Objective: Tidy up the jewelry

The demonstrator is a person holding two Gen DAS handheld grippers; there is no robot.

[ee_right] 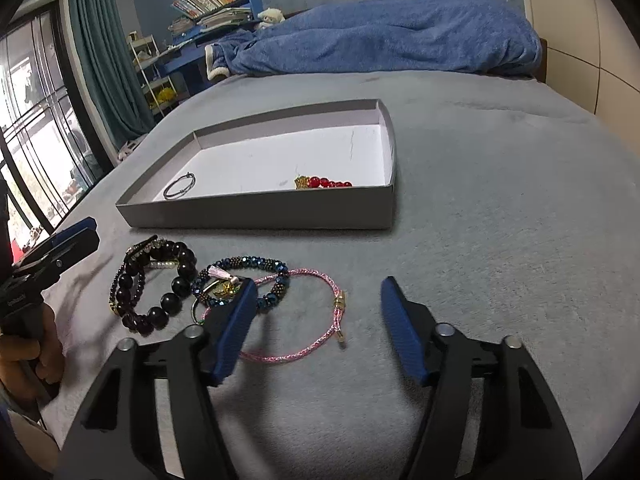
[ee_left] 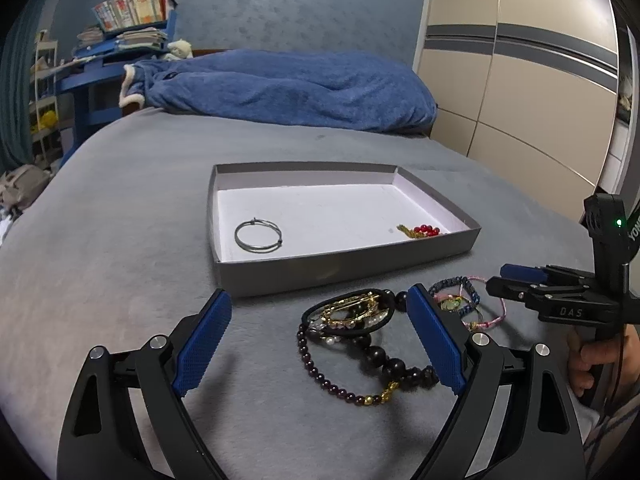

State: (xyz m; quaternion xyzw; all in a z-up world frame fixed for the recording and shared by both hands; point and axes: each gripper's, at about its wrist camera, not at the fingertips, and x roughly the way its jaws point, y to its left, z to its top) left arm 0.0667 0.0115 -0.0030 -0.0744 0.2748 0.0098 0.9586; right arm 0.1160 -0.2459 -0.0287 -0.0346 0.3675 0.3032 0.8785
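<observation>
Bare bedspread (ee_right: 500, 208) lies right of the tray (ee_right: 260, 212); heaped bracelets (ee_right: 160, 284) crowd its near side.

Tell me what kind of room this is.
Most likely a bedroom: the jewelry lies on a bed with a blue blanket, beside a wardrobe and a cluttered bookshelf.
</observation>
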